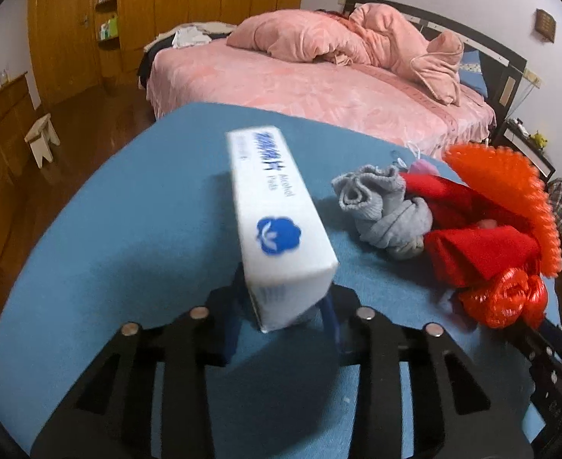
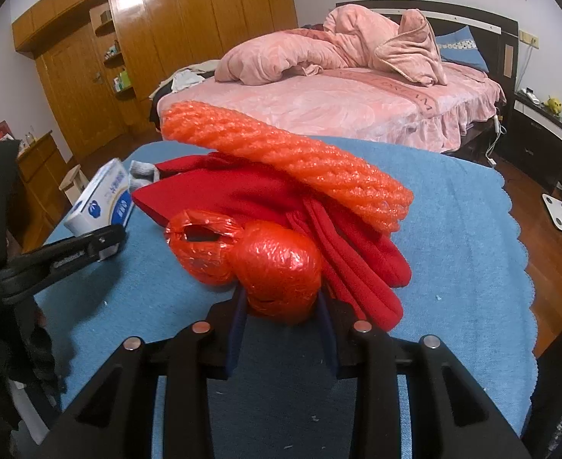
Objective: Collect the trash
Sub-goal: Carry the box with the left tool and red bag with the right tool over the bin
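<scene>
My left gripper point(image 1: 286, 306) is shut on a white alcohol-pad box point(image 1: 277, 222) with blue print, held above the blue table cloth point(image 1: 127, 229). The box also shows in the right wrist view point(image 2: 101, 199) with the left gripper's fingers point(image 2: 89, 246) on it. My right gripper point(image 2: 282, 306) is shut on a crumpled red plastic bag point(image 2: 277, 271), whose second lobe point(image 2: 200, 248) lies to the left. The bag also shows in the left wrist view point(image 1: 502, 298).
Red cloth point(image 2: 319, 229), an orange foam net sleeve point(image 2: 300, 164) and grey socks point(image 1: 388, 210) lie on the cloth. A pink bed point(image 1: 319, 88) stands behind the table, a wooden wardrobe point(image 1: 189, 0) beyond it. A small stool point(image 1: 41, 141) stands on the floor at left.
</scene>
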Motion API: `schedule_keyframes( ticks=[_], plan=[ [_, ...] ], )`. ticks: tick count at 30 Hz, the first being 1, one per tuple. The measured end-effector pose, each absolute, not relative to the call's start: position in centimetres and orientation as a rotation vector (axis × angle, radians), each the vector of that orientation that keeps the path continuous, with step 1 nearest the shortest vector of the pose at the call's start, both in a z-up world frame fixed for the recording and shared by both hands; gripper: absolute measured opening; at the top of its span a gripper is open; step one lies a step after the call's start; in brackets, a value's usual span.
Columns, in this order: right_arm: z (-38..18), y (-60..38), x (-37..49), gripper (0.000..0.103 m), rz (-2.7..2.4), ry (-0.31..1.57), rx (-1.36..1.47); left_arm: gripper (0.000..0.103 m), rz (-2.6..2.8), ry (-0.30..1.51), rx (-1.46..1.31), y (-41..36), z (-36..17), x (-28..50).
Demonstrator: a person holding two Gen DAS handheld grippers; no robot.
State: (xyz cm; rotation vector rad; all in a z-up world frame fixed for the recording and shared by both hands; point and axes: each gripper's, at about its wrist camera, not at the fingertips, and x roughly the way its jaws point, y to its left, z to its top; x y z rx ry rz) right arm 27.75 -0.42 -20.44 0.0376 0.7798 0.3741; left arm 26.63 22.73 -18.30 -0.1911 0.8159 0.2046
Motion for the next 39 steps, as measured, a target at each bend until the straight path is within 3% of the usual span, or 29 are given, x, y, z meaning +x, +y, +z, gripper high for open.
schedule_keyframes(
  ticks=[24, 39],
  plan=[
    [-15.0, -5.0, 20.6, 0.034, 0.4, 0.682, 0.121, 0.029, 0.057, 0.748, -0.154, 17.1, -13.7, 15.8],
    [-12.3, -18.2, 14.9, 0.034, 0.158, 0.636, 0.165, 0.029, -0.233, 0.724, -0.109, 4.1, -11.0, 15.2]
  ],
)
